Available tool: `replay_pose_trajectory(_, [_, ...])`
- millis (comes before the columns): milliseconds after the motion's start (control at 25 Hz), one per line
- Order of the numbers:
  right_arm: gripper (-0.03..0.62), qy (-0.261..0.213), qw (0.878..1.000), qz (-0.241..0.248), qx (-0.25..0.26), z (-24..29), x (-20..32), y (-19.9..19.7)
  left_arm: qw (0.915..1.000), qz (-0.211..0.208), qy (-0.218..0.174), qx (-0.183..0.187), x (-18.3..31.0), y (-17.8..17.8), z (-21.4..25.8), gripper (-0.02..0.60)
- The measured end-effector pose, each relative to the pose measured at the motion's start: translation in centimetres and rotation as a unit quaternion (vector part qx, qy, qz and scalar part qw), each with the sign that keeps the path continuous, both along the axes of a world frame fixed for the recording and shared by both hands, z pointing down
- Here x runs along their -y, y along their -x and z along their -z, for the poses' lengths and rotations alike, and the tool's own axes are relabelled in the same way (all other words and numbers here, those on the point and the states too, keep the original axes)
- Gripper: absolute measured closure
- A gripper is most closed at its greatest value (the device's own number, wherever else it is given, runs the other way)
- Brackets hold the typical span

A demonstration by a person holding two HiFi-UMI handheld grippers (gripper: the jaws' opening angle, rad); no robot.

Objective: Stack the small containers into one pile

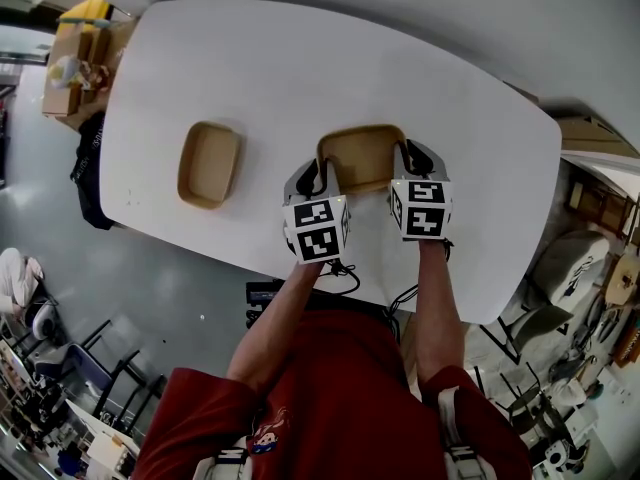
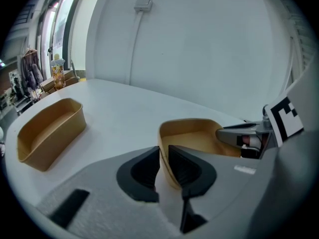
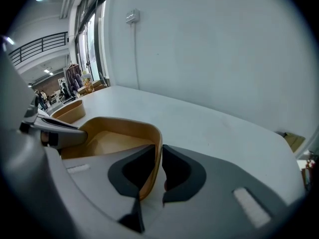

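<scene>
Two tan paper containers sit apart on the white table (image 1: 300,58). The nearer container (image 1: 362,156) lies between my two grippers. My left gripper (image 1: 322,176) is shut on its left wall, with the thin rim pinched between the dark pads (image 2: 163,156). My right gripper (image 1: 410,160) is shut on the opposite wall (image 3: 159,158). The container's hollow (image 2: 192,136) (image 3: 114,138) is empty. The second container (image 1: 209,164) rests further left, untouched, and also appears in the left gripper view (image 2: 50,131) and far off in the right gripper view (image 3: 70,111).
The table's near edge (image 1: 330,286) runs just behind my grippers. A cardboard box with small items (image 1: 70,68) stands off the table's far left corner. Chairs and clutter (image 1: 560,298) fill the floor to the right. A white wall (image 2: 199,49) rises beyond the table.
</scene>
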State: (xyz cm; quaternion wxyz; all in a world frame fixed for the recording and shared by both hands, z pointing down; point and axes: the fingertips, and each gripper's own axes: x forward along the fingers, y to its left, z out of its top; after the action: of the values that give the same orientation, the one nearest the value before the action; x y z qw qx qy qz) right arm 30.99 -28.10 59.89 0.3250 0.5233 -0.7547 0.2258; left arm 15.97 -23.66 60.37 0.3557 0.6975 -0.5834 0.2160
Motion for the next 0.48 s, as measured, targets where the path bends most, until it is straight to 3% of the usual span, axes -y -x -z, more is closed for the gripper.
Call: replay_pose_trajectory(480, [0.559,-0.012,1.000,-0.011,0.000,1.1,-0.6,0.4,0.9999,0.002,-0.011,0.002,-0.2,0.7,0.8,0.535])
